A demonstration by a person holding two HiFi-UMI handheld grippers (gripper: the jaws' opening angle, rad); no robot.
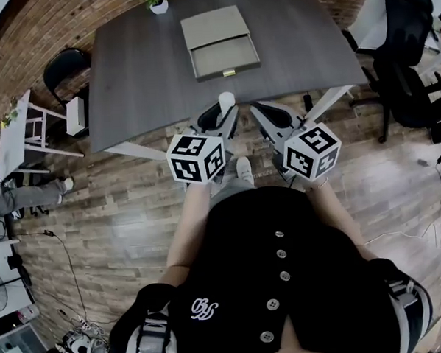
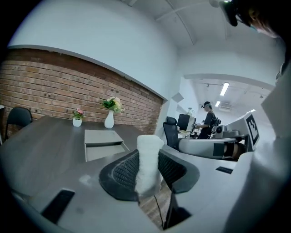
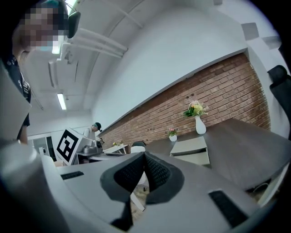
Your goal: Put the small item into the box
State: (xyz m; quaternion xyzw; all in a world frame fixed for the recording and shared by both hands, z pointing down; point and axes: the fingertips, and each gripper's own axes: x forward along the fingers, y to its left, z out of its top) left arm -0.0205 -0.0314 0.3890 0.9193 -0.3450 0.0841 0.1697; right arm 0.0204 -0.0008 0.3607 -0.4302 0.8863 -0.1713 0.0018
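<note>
A small white cylindrical item [image 1: 226, 101] [image 2: 148, 164] is clamped upright between the jaws of my left gripper [image 1: 226, 110] [image 2: 146, 170], held in the air just short of the table's near edge. The grey box [image 1: 219, 42] [image 2: 103, 143] [image 3: 192, 150] lies on the dark table [image 1: 142, 80] ahead, its drawer-like tray pulled out toward me. My right gripper [image 1: 266, 113] [image 3: 142, 160] hovers beside the left one with its jaws pressed together and nothing between them.
A white vase with flowers [image 2: 109, 118] [image 3: 198, 123] and a small flower pot [image 1: 157, 3] [image 2: 77, 119] stand at the table's far edge. A black chair [image 1: 61, 70] and a white side table [image 1: 19, 135] are to the left, a black office chair [image 1: 410, 59] to the right.
</note>
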